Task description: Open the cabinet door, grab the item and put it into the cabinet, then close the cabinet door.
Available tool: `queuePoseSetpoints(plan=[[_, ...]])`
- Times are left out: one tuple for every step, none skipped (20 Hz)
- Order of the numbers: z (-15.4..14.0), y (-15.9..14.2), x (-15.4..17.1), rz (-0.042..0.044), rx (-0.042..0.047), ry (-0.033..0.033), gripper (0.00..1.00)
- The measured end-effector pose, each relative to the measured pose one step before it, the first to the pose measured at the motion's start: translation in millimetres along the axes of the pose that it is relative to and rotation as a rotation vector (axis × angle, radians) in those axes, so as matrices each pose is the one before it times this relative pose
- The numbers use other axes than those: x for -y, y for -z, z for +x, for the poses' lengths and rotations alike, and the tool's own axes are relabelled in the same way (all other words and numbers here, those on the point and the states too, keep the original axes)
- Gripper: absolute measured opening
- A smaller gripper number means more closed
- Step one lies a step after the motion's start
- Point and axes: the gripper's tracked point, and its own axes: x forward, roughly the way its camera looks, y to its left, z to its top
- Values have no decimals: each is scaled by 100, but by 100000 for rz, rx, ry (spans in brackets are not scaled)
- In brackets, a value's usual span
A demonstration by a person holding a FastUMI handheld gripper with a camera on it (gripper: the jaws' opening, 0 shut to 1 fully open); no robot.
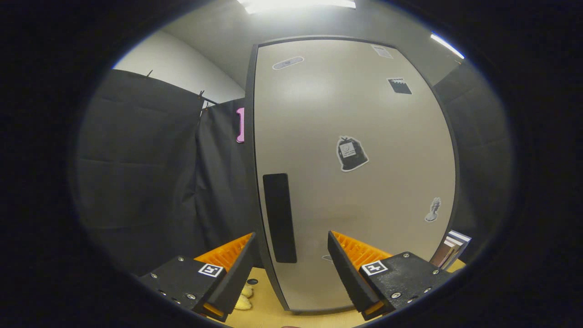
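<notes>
A: What does the gripper view show?

B: A tall pale cabinet door [355,173] stands shut, straight ahead of the gripper [291,269]; the fingers are spread wide and hold nothing; a dark upright handle [279,217] sits near the door's left edge, its long axis vertical, just beyond the gap between the fingers and nearer the left finger.

A: And the item to put away?

B: A small yellow soft thing [244,298], likely the item, lies on the wooden bench [273,314] low beside the left finger, left of the cabinet's foot; it is too hidden to name.

A: So what matters for the next move?

B: My judgement: the handle lies ahead and slightly left; the gripper must close across that vertical bar, then pull.
</notes>
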Motion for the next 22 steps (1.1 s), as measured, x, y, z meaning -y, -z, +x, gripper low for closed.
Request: queuePoseSetpoints(plan=[[703, 323, -158, -176, -685, -50, 94], [704, 172, -40, -455, -316, 528, 94], [721, 144, 65, -620, -187, 689, 94], [436, 101, -119, -758, -454, 554, 93], [583, 143, 84, -323, -563, 392, 93], [402, 234, 205, 39, -694, 680, 88], [114, 54, -33, 601, -465, 107, 85], [99, 16, -55, 348, 41, -98, 76], [-137, -107, -294, -477, 29, -1887, 69], [240, 144, -666, -2601, -188, -2030, 58], [41, 106, 55, -5330, -79, 1317, 46], [-238, -64, 68, -2905, -78, 470, 35], [52, 88, 13, 840, -304, -678, 34], [-102, 76, -87, 2180, -587, -1253, 32], [-146, 6, -95, 992, -600, -1154, 31], [-148, -31, 42, -696, -390, -753, 29], [-259, -31, 26, -831, -183, -559, 29], [-322, 65, -146, -22, 23, -623, 29], [-216, 47, -82, 361, -153, -849, 29], [-382, -43, -93, 701, -357, -969, 29], [-427, -79, -29, -89, -297, -857, 29], [-737, -16, -162, -190, -209, -750, 29]])
